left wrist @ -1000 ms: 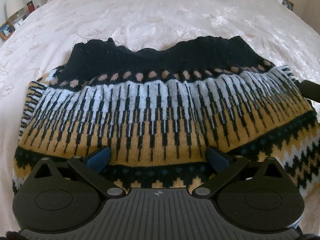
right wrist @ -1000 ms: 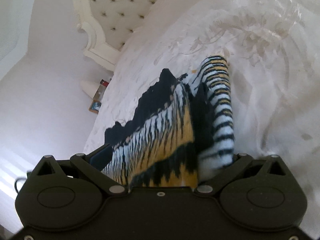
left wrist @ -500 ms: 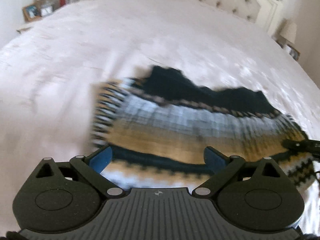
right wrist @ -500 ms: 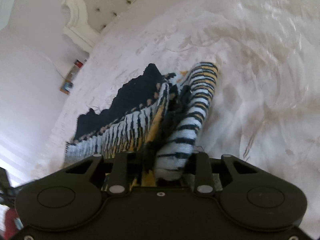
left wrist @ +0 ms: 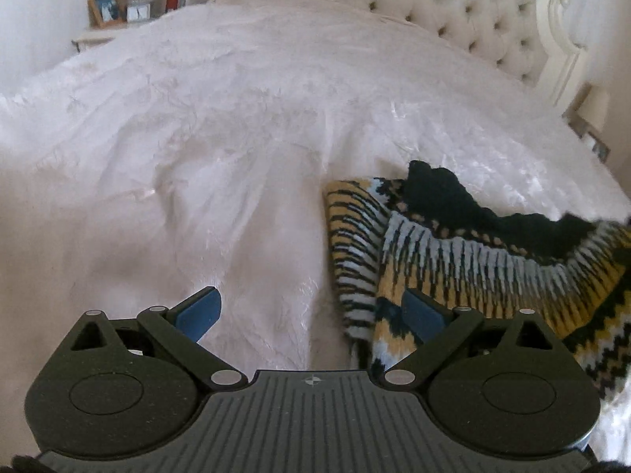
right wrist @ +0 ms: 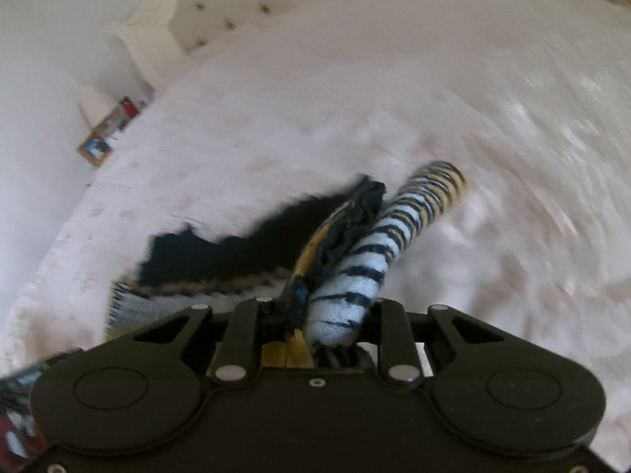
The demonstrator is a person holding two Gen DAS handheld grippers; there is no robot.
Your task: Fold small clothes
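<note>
Now | left tongs (left wrist: pixel 311 311) wide open, holding nothing | sweater (left wrist: pixel 465 260) lies on bed (left wrist: pixel 197 157), off to their right, long side pointing right | right tongs (right wrist: pixel 319 311) squeezed tight on its bunched edge, nearer.

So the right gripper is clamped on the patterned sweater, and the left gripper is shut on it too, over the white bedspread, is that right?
Not quite. The left gripper is open: the left wrist view shows its blue pads spread wide, gripping nothing. The rest holds: the right gripper is clamped on a bunched part of the patterned sweater, over the white bedspread.
</note>
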